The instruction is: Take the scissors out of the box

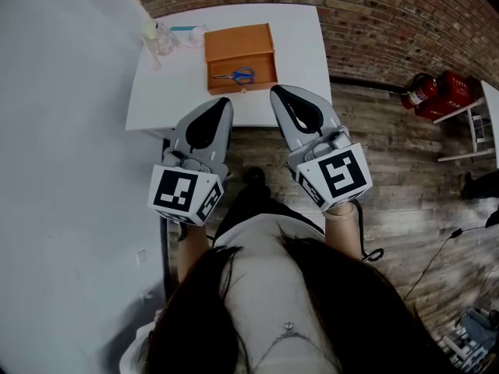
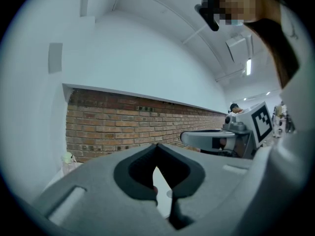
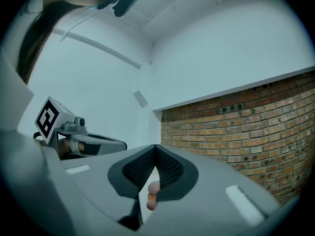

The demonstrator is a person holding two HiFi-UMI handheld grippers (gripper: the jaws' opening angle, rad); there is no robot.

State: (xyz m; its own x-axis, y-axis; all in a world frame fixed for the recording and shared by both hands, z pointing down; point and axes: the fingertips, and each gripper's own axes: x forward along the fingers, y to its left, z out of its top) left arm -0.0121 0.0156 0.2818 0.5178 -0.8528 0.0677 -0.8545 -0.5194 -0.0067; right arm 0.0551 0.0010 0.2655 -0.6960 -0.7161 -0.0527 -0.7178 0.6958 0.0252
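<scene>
Two hand-held grippers (image 1: 225,100) (image 1: 275,89), seemingly past table-edge (image 1: 257,123)

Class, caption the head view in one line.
Left claw and right claw, both shut, face blue-handled scissors in an open wooden box on a white table.

Head view looks steeply down; both gripper views face level, sharing the brick wall (image 2: 123,127).

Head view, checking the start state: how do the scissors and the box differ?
The scissors have blue handles; the box is orange-brown wood. The scissors are small and lie flat inside; the box is far larger and sits on the white table. Both lie level.
</scene>
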